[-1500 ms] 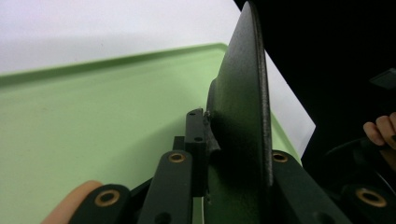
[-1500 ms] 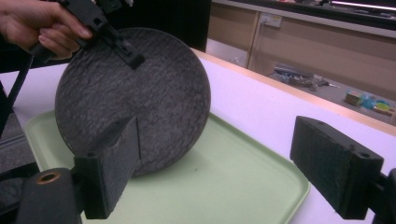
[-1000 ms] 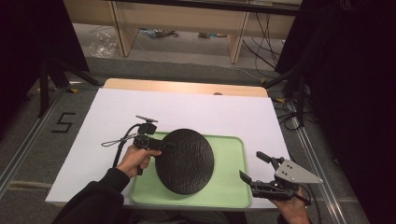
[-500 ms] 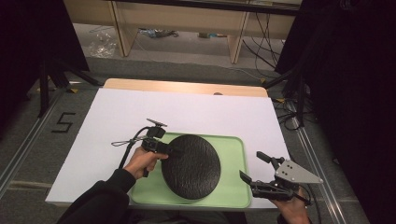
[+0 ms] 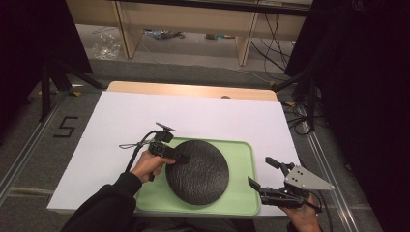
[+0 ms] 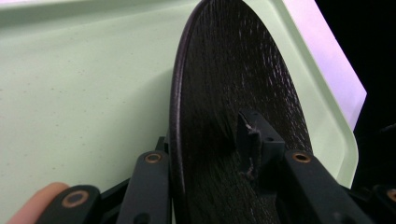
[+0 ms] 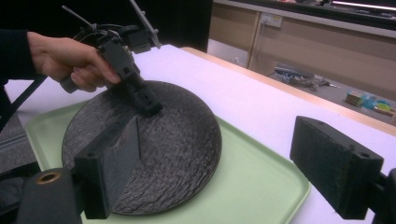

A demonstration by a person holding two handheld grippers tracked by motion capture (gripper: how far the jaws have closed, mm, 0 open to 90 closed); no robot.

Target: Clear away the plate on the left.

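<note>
Since a second ago, black plate has been carried right and lowered over green tray, near edge touching. Left gripper is pinched on its rim for control; right gripper is held spread, clear.

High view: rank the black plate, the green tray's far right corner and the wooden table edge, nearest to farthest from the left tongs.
1. Black plate: clamped at its left rim by the left tongs.
2. Green tray far right corner: right of the tongs.
3. Wooden table edge: at the table's far side.
</note>
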